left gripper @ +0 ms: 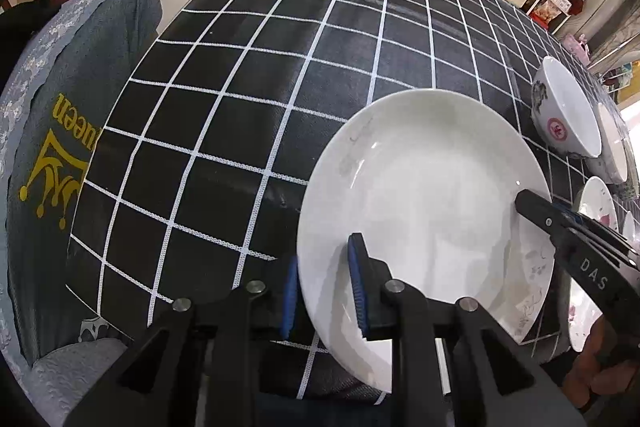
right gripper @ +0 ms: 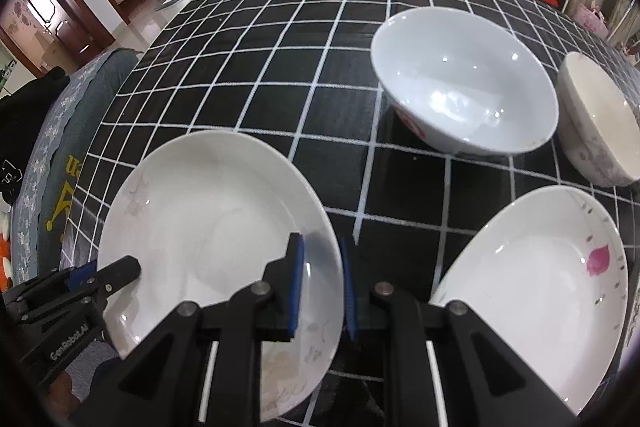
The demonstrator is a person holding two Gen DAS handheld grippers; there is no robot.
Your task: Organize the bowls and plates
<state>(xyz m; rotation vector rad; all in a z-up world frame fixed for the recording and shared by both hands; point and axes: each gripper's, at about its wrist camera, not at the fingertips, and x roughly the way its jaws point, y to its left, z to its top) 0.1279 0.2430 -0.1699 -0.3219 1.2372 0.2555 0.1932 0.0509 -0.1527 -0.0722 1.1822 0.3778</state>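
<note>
A plain white plate (left gripper: 424,203) (right gripper: 208,227) with a faint floral print lies over the black checked tablecloth (left gripper: 248,75) near the table's front edge. My left gripper (left gripper: 324,291) is shut on its left rim, one blue pad above and one below. My right gripper (right gripper: 322,287) is shut on the opposite rim of the same plate. Each gripper shows in the other's view: the right one (left gripper: 536,211) at the plate's right edge, the left one (right gripper: 124,267) at its left edge. I cannot tell whether the plate touches the cloth.
A large white bowl (right gripper: 464,87) (left gripper: 564,111) and a cream bowl (right gripper: 596,123) stand behind. To the right lies a plate with a pink petal (right gripper: 540,275) (left gripper: 598,203). A grey-covered chair (left gripper: 80,107) with a yellow crown print stands at the table's left edge.
</note>
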